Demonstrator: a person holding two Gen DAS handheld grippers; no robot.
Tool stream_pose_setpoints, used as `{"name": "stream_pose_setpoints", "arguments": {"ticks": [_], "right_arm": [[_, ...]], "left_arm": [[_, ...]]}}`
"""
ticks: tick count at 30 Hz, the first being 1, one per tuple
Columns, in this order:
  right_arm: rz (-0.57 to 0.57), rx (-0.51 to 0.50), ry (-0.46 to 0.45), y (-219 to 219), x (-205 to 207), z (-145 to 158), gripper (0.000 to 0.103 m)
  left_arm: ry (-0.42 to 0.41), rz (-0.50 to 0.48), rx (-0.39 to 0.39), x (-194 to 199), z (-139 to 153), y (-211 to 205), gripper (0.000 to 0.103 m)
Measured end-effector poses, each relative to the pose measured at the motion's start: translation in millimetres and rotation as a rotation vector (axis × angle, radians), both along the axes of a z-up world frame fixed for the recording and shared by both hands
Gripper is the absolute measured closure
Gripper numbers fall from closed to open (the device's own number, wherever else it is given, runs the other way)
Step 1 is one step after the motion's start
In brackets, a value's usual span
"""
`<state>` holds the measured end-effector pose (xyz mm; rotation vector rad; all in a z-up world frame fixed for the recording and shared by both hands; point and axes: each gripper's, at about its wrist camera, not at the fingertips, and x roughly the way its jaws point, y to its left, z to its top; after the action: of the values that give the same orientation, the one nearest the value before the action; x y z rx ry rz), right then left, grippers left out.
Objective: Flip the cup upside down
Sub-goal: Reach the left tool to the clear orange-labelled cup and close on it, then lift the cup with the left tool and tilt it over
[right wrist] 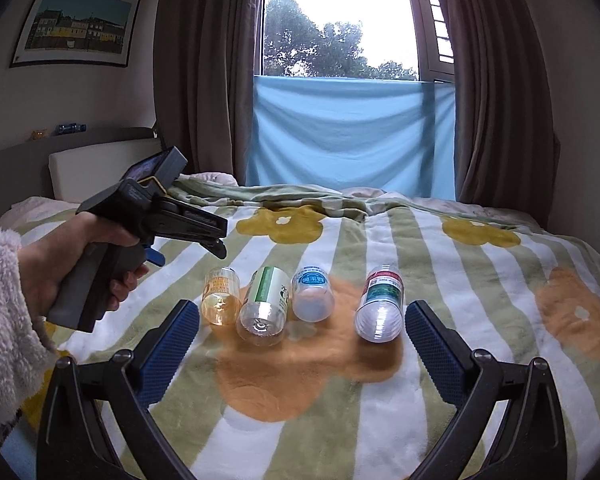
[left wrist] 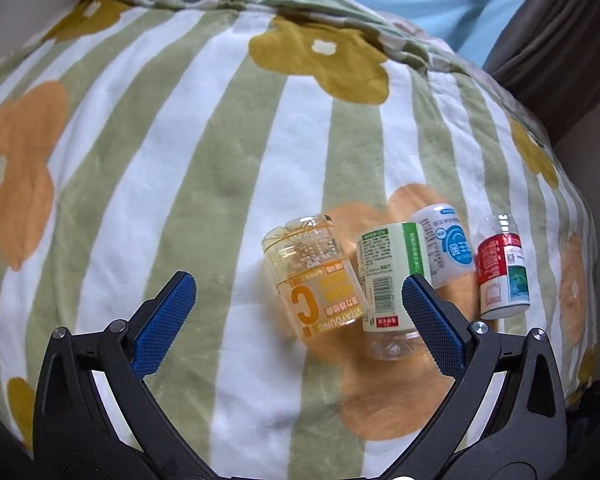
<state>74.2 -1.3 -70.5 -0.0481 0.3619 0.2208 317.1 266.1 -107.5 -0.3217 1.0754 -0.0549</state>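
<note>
Several cut-bottle cups stand in a row on the bed blanket. An orange-labelled cup stands upside down, its label inverted. Beside it stand a green-labelled cup, a blue-and-white one and a red-labelled one. In the right wrist view they show as orange, green, blue and red. My left gripper is open and empty, just before the orange cup. It also shows in the right wrist view, above the row's left end. My right gripper is open and empty, nearer than the cups.
The striped flower blanket covers the bed. A folded-back blanket edge lies beyond. Brown curtains, a window with blue cloth, a headboard and a framed picture stand behind.
</note>
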Motion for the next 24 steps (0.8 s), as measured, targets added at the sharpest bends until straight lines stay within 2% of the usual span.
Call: {"name": "stream_pose_setpoints", "arguments": {"ticks": [3, 7, 12, 15, 19, 24], "right_arm": [[0.024, 0.002, 0.016, 0, 9, -7, 0.000], [0.048, -0.007, 0.024, 4, 14, -14, 0.000], [0.068, -0.001, 0.040, 5, 21, -24, 0.000], [0.070, 0.023, 0.060, 5, 24, -30, 0.000], [0.077, 0.060, 0.091, 5, 27, -35, 0.000], [0.073, 0.046, 0.084, 8, 23, -34, 0.000]], "left_arm": [[0.068, 0.032, -0.054, 19, -24, 1, 0.003], [0.139, 0.057, -0.081, 39, -48, 1, 0.008], [0.232, 0.080, -0.219, 52, -74, 6, 0.030], [0.250, 0.079, -0.282, 54, -80, 3, 0.044], [0.248, 0.059, -0.257, 55, -74, -2, 0.045], [0.213, 0.016, -0.225, 47, -55, 0, 0.045]]}}
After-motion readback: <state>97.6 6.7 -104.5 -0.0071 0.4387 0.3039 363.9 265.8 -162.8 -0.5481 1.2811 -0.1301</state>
